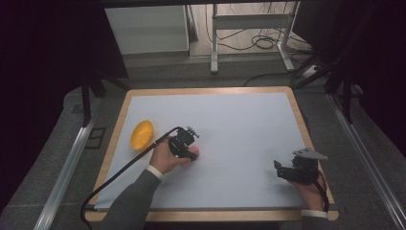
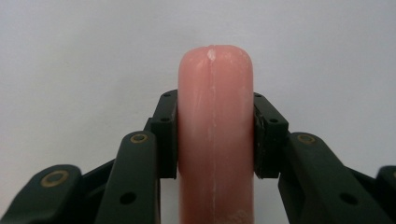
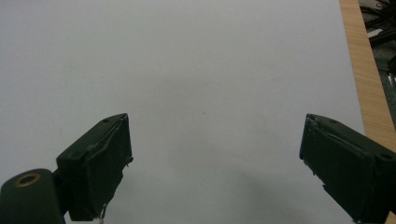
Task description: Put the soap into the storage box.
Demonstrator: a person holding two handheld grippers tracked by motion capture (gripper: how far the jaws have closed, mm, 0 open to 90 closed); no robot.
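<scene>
A smooth pink sausage-shaped piece (image 2: 215, 93) stands between the two black jaws in the left gripper view, and both pads (image 2: 167, 135) press on its sides. My left gripper (image 2: 215, 122) is shut on it. In the high view the left gripper (image 1: 190, 152) sits left of the mat's centre, with the pink piece (image 1: 196, 154) showing at its tip, low over the mat. My right gripper (image 1: 279, 168) rests near the front right of the mat. Its jaws stand wide apart in the right gripper view (image 3: 215, 158), with bare white mat between them.
An orange bowl (image 1: 142, 133) lies on the mat to the left of the left gripper. The white mat (image 1: 239, 120) covers a wooden-edged table (image 1: 300, 120). The table's wooden edge (image 3: 369, 88) runs close by the right gripper. A black cable (image 1: 119, 172) trails from the left gripper toward the front left.
</scene>
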